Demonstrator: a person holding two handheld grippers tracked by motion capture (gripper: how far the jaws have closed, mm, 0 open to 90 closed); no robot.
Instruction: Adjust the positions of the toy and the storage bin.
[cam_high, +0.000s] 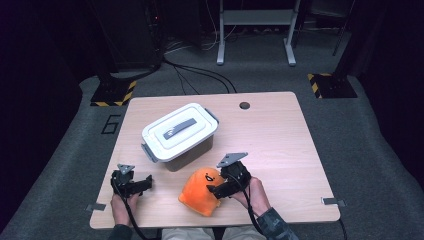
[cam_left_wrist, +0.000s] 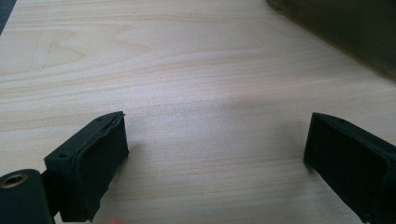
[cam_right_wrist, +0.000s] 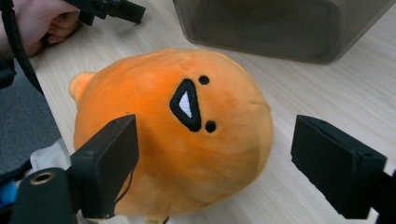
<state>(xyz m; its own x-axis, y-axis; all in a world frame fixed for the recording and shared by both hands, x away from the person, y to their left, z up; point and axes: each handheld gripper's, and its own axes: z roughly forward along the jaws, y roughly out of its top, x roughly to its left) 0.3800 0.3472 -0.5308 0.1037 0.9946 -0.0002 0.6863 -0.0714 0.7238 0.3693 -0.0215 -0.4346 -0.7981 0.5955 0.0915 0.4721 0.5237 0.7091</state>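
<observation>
No writing is readable. The round orange plush toy (cam_right_wrist: 173, 135), with its black embroidered face, sits between the unclenched right gripper (cam_right_wrist: 215, 158); the left gripper (cam_left_wrist: 215, 158) gapes over bare table (cam_left_wrist: 187, 56).

Orange plush toy (cam_high: 200, 192) on table (cam_high: 280, 145)

Right gripper (cam_right_wrist: 215, 154) view: lower rim of the orange plush (cam_right_wrist: 187, 126) runs off the bottom edge between the jaws; the box (cam_right_wrist: 280, 28) beyond it is cropped at the top. Left gripper (cam_left_wrist: 215, 158) view: the box corner is cut off, blurred, contents unreadable.
</observation>
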